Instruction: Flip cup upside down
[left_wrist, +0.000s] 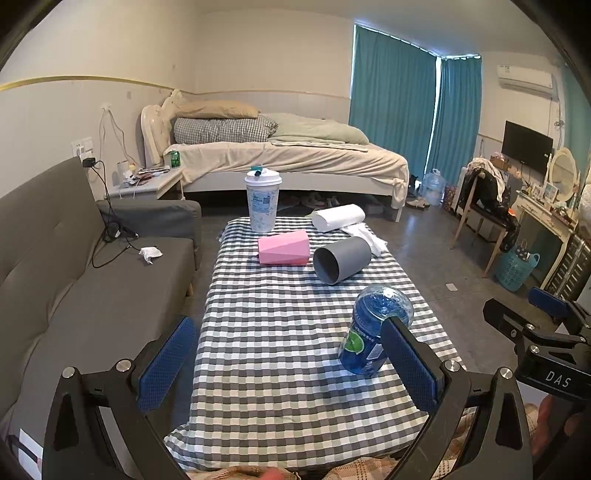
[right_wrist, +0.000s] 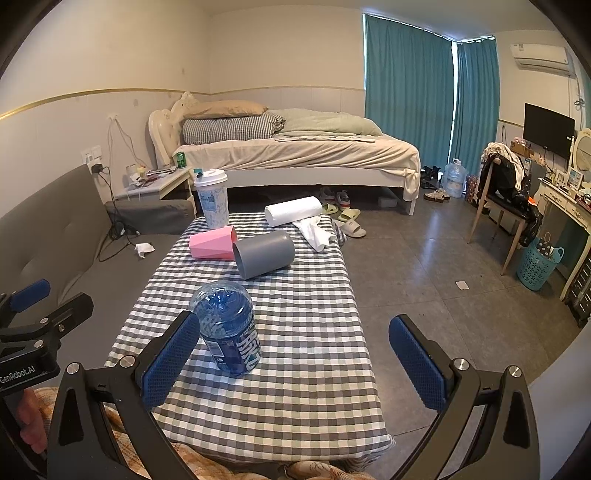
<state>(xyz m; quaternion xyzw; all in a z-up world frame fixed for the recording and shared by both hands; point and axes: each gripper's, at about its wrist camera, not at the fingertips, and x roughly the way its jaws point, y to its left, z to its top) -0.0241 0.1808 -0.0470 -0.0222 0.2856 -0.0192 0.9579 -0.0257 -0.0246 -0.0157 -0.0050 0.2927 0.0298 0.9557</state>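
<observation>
A blue clear plastic cup stands upside down on the checked tablecloth, near the front right; it also shows in the right wrist view. A grey cup lies on its side mid-table, mouth toward me. A pink faceted cup lies on its side beside it. My left gripper is open and empty, its right finger in front of the blue cup. My right gripper is open and empty, its left finger just left of the blue cup.
A white lidded cup stands at the table's far end. A white roll and crumpled tissue lie at the far right. A grey sofa runs along the left. The table's right edge drops to tiled floor.
</observation>
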